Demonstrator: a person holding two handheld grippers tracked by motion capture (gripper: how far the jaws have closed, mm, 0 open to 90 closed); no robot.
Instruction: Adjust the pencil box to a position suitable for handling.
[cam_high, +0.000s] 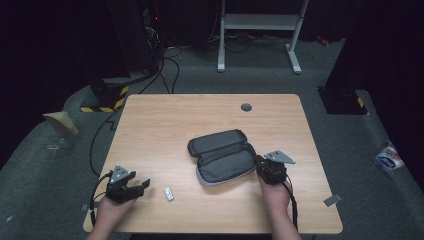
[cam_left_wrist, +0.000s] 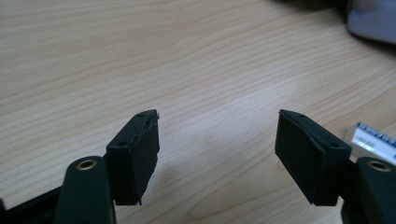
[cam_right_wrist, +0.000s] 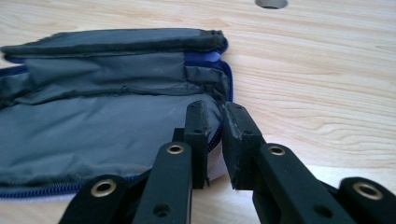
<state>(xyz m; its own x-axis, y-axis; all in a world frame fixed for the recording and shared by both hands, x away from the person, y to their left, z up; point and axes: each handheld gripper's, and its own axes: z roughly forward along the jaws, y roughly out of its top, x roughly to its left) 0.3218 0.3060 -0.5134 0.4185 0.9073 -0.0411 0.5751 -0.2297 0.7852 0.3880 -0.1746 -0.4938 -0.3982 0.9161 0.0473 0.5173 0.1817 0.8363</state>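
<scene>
One rectangular table of pale, straight-grained wood carries one soft grey fabric pouch, unzipped and lying spread in two padded halves right of centre. The right gripper view reveals what the high view cannot: a blue zipper edging the pouch, a dull woven lining with creased inner pockets, and a round grey hole in the tabletop beyond.

The right gripper, held in the person's right hand, meets the pouch at its near right edge; its jaws are drawn nearly together over the zipper edge, apparently pinching it, though the contact is partly hidden.

The left gripper, in the left hand, rests at the near left of the table, well apart from the pouch, with its two matte black, blocky jaws spread wide over bare wood.

One small white object, flat and oblong, lies just beside that gripper; the left gripper view shows a ribbed edge on it.
</scene>
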